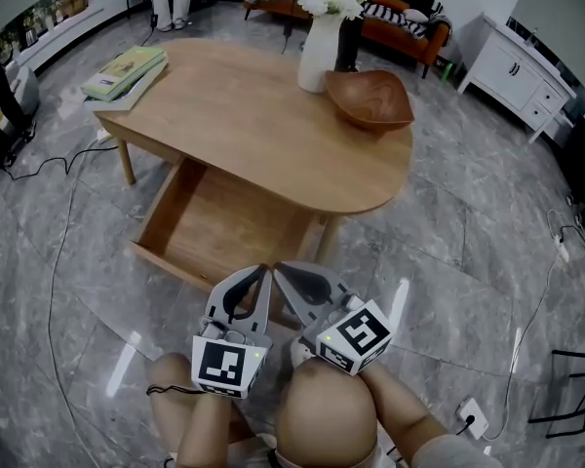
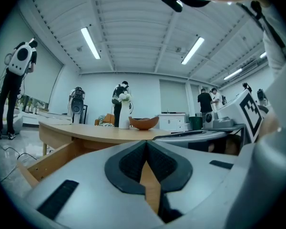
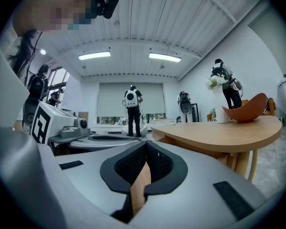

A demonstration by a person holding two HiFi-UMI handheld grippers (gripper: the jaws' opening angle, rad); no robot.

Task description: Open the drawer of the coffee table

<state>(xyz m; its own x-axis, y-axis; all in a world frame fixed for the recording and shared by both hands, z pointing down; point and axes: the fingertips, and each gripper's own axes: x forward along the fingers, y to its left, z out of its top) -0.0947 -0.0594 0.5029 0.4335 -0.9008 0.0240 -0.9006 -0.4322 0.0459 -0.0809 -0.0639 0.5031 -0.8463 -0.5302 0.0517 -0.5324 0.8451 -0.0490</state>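
The oval wooden coffee table (image 1: 244, 130) stands ahead of me with its drawer (image 1: 166, 259) pulled far out toward me, its inside bare. My left gripper (image 1: 265, 267) and right gripper (image 1: 277, 265) are side by side over the drawer's front panel, tips almost touching each other. In the left gripper view my left gripper (image 2: 146, 143) has its tips together, and a strip of wood shows through the gap below them. The right gripper view shows the same for my right gripper (image 3: 146, 143). Both point level, along the table's underside.
On the table are a white vase with flowers (image 1: 322, 52), a wooden bowl (image 1: 370, 100) and stacked books (image 1: 125, 73). Cables (image 1: 58, 164) trail over the marble floor at left. My knees (image 1: 327, 417) are just behind the grippers. A sofa (image 1: 370, 13), a white cabinet (image 1: 517, 71) and standing people are further off.
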